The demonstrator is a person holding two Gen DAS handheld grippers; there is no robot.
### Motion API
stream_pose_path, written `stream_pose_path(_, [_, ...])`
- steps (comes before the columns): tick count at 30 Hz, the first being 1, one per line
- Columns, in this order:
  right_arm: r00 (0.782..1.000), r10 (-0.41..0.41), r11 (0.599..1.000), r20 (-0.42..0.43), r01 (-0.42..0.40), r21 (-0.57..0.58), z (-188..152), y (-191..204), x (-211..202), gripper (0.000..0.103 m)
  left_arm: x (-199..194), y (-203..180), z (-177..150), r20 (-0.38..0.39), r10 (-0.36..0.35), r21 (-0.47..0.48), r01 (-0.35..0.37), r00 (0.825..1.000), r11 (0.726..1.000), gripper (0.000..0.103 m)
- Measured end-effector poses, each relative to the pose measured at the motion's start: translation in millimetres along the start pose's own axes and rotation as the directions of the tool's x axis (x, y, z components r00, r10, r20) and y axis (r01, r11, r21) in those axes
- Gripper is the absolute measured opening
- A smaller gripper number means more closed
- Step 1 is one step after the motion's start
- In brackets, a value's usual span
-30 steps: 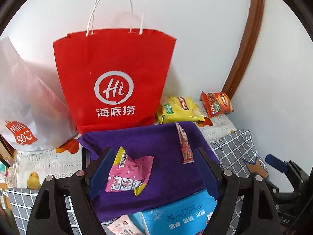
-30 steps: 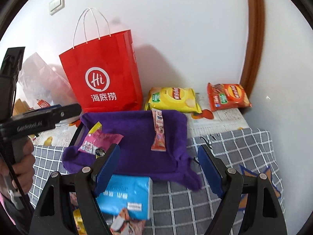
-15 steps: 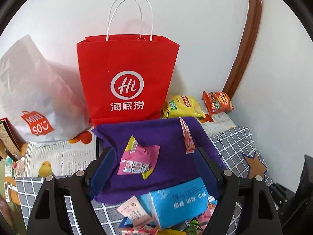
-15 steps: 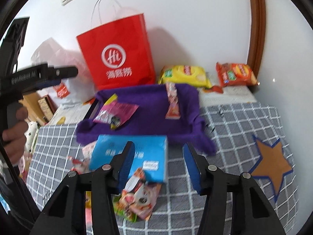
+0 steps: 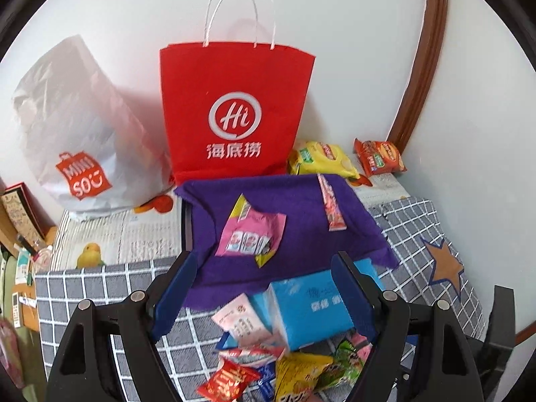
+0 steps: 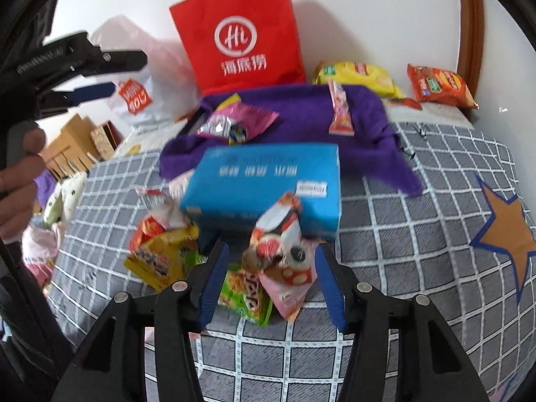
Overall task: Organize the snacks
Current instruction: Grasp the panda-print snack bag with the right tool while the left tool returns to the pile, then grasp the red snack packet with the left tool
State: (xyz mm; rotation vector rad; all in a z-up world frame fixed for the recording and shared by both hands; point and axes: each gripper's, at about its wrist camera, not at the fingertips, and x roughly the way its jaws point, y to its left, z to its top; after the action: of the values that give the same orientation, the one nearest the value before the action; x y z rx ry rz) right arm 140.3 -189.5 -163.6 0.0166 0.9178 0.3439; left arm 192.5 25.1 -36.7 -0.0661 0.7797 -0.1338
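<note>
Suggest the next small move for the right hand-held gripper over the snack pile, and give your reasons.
Probably ease the right hand-held gripper slightly lower and close on the pink-and-white snack packet. Its jaws have just been narrowing and already straddle that packet without pressing it, and the packet sits on top of the pile, in front of the blue box.

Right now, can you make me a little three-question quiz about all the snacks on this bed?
1. True or false: the pink snack packet lies on the purple cloth.
2. Which stands right behind the purple cloth? A red paper bag B blue box C green packet
3. Fill in: the right gripper is open around a pink-and-white ____.

Key: 1 true; 2 A; 3 packet.
</note>
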Motion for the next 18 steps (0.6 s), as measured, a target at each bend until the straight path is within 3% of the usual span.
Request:
stream_pose_path(9, [0.996, -0.083, 0.996, -0.038, 0.083, -0.021, -2, 2, 39, 0.054, 5, 33, -34, -0.037, 0.037, -0.056, -0.039, 0.999, 0.998, 0.081])
stream_pose_path(11, [0.995, -0.091, 0.996, -0.047, 0.090, -0.009, -2, -2, 43, 0.048, 8, 41, -43, -0.051, 0.043, -0.074, -0.047, 0.998, 0.996, 0.081])
stream_pose_path(13, [0.996, -0.080, 0.997, -0.047, 0.079, -0.011, -4, -4, 42, 0.040, 11, 47, -53, -0.070, 0.053, -0.085, -0.059, 0.996, 0.995, 0.081])
stream_pose_path(18, [0.997, -0.076, 0.997, 0.010, 0.076, -0.003, -7, -12, 18, 0.040, 16, 55, -75, -0.111, 0.026, -0.116, -0.039, 0.993, 0.992, 0.081])
